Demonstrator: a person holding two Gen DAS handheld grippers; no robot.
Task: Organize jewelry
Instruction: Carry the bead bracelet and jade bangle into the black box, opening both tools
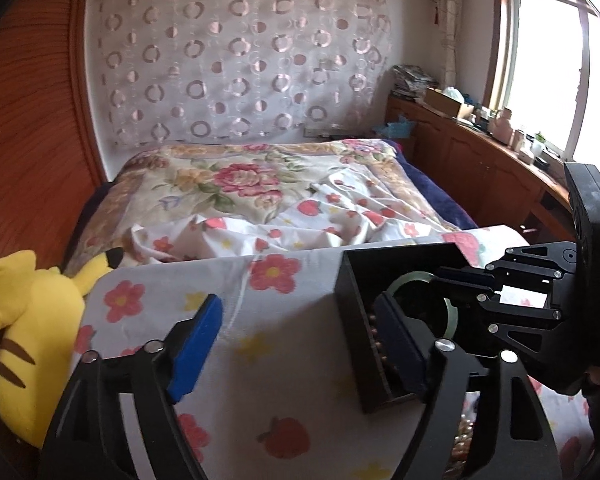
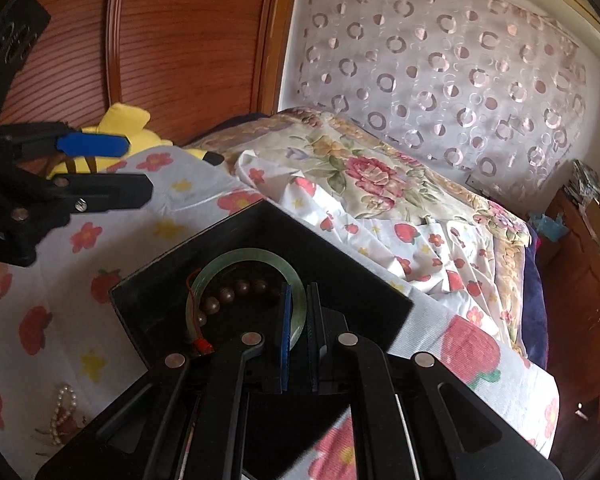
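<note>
A black open box [image 2: 364, 280] stands on a flower-print cloth over a table [image 1: 260, 340]. In it lie a pale green jade bangle [image 2: 236, 258] and a string of dark brown wooden beads [image 2: 232, 294]. My right gripper [image 2: 299, 312] reaches into the box, its blue pads shut on the bangle's right side. In the left wrist view the box [image 1: 348, 320] and bangle [image 1: 404, 282] show with the right gripper [image 1: 448, 280] over them. My left gripper [image 1: 300, 332] is open and empty beside the box's left wall. A pearl necklace [image 2: 62, 412] lies on the cloth near the front.
A yellow plush toy [image 1: 32, 320] lies left of the table. Behind is a bed [image 1: 260, 184] with floral covers, a wooden wardrobe [image 1: 28, 120] on the left, and a cluttered wooden cabinet [image 1: 480, 152] under the window at the right.
</note>
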